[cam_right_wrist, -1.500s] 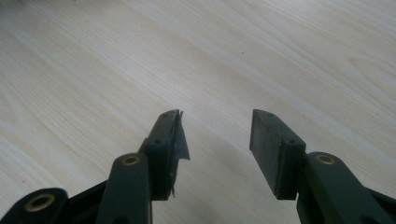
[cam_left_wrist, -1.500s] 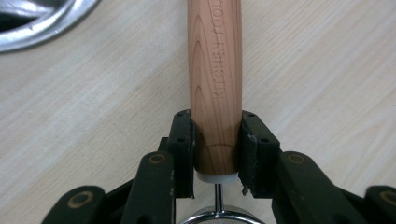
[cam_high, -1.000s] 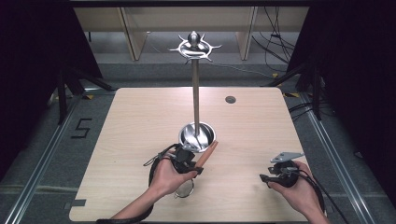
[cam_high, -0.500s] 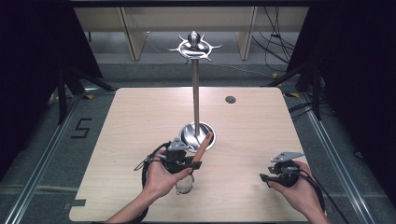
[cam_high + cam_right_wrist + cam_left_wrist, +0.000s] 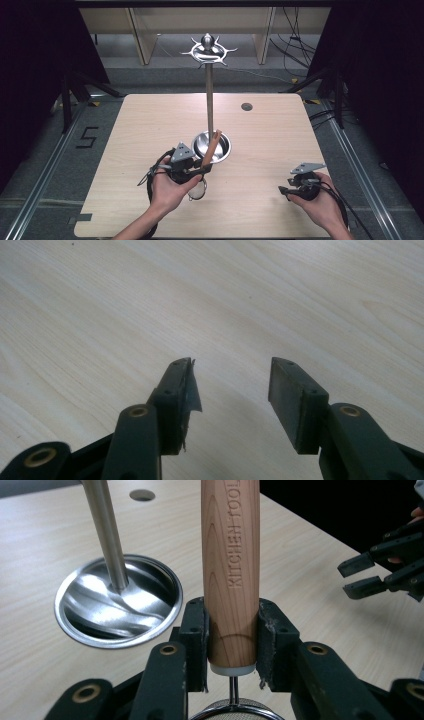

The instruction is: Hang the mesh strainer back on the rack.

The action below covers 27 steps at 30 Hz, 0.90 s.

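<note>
Your left gripper (image 5: pixel 232 645) is clamped on the wooden handle (image 5: pixel 231 570) of a small strainer, pads (image 5: pixel 196 640) pressed to both sides near its lower end. The handle reads "KITCHEN TOOL" and rises steeply, tip leaning over the steel dish (image 5: pixel 117 602). Below the jaws a thin wire stem leads to the mesh bowl (image 5: pixel 197 189), which hangs near your left hand (image 5: pixel 167 187), just above the table (image 5: pixel 150 120).

The dish is the base of a tall metal stand w/ a pole (image 5: pixel 209 100) up to a ring of hooks (image 5: pixel 208 50). It sits just beyond the gripper, approx. mid-table.

Your right gripper (image 5: pixel 232 390) has its jaws apart, nothing btwn them, bare wood below. In the high view it (image 5: pixel 290 189) is in your right hand (image 5: pixel 320 205) near the table's front right, well apart from the strainer. A dark round hole (image 5: pixel 246 106) sits toward the far edge.
</note>
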Tool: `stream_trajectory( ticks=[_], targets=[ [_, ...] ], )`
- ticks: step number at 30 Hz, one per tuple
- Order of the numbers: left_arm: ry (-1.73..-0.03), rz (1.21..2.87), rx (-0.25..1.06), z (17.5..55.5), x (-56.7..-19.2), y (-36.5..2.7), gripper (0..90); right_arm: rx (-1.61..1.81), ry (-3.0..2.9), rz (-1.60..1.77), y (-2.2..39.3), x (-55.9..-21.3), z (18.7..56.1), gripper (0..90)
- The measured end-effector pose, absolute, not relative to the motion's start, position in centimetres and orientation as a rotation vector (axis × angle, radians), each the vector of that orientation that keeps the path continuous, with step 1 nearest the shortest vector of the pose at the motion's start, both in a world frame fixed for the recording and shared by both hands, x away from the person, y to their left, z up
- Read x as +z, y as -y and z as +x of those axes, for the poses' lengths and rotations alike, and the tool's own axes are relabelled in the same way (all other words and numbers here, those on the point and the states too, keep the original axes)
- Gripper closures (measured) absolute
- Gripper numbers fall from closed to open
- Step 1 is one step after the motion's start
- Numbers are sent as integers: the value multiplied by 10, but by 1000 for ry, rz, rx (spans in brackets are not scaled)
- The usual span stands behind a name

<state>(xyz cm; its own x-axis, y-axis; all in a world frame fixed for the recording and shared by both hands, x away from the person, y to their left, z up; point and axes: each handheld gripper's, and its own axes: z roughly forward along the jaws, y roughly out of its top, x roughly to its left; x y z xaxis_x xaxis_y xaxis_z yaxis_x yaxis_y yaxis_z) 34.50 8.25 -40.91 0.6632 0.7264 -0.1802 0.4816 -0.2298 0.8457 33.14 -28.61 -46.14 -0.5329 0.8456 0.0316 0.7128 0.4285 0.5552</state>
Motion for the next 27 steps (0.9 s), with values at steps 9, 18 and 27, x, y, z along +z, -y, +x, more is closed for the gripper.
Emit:
stream_trajectory(
  ticks=[9,18,27],
  targets=[
    [-946,1826,381,344,-402,-86,679,777,-2409,1328,287,-463,332,529],
    [-930,1805,386,346,-398,-88,679,768,-2419,1360,287,-461,331,523],
    [-929,1752,442,344,-390,-90,679,775,-2414,1366,286,-462,330,517]
  ],
)
